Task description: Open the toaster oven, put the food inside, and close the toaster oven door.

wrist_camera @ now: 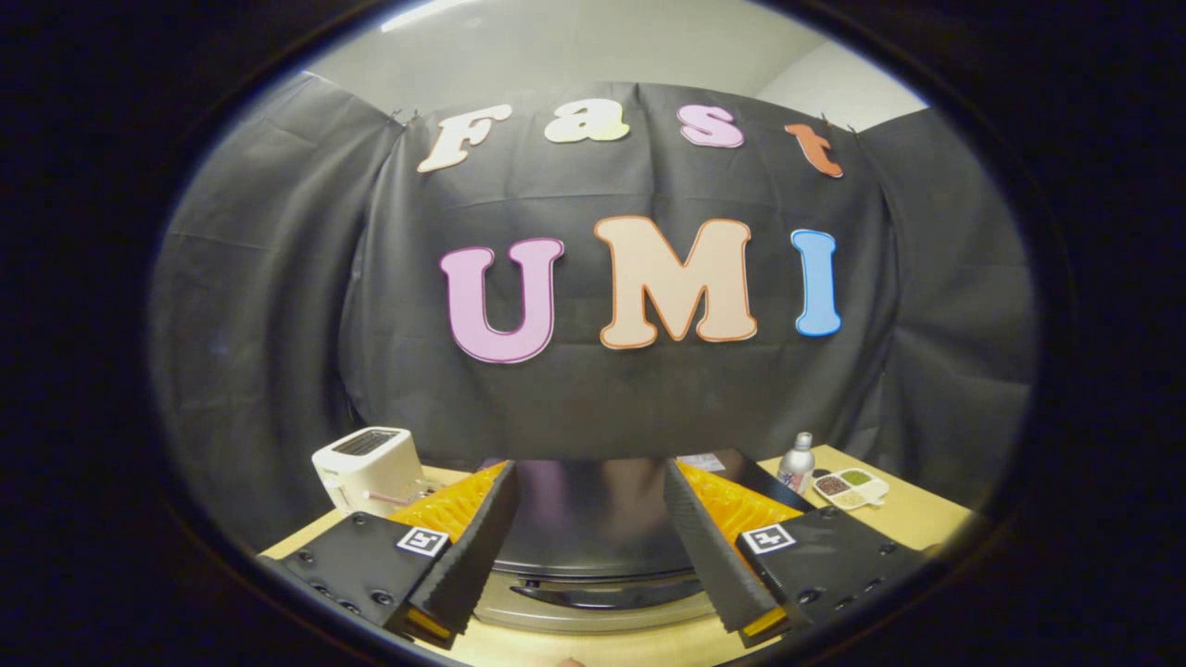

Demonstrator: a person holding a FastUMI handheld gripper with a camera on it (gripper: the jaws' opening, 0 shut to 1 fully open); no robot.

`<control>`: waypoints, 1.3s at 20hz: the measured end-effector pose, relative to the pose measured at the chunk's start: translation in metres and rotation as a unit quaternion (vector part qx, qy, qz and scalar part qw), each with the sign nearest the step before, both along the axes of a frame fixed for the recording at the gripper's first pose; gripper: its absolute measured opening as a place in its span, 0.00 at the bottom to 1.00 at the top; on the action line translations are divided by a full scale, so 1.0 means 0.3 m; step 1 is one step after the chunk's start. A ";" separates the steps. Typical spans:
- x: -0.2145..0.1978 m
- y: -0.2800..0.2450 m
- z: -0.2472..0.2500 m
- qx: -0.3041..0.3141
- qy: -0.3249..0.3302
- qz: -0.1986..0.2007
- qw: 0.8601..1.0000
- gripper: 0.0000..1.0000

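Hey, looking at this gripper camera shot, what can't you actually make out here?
- Toaster oven, gripper view: seen from above between the open gripper jaws; only its dark top and handle show, so the inside is hidden.
- Food: none identifiable.
- Small divided tray beyond the right jaw: contents too small to name.
- Bottle: label too small.
- White toaster: slots too small to check.

White toaster (369, 468), black oven (593, 519)

Tongs (590, 547) spread open above the toaster oven (593, 547), white toaster (369, 468) beyond.
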State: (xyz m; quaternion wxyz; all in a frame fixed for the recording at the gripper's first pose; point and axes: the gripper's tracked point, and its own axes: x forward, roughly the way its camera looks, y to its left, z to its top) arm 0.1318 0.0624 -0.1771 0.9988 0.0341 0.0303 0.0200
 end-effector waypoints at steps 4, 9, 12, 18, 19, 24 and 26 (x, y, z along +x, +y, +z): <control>0.014 -0.012 -0.082 0.016 0.012 -0.007 1.000 0.99; 0.034 -0.033 -0.131 0.048 0.004 -0.024 0.999 0.99; 0.040 -0.017 -0.167 0.065 0.007 -0.026 0.998 0.98; 0.048 0.011 -0.217 0.041 0.008 -0.024 0.999 0.97; 0.046 0.010 -0.212 0.037 0.005 -0.025 0.999 0.97; 0.030 -0.004 -0.218 0.005 -0.019 -0.046 0.999 0.97; 0.010 -0.009 -0.224 0.006 -0.023 -0.052 0.998 0.97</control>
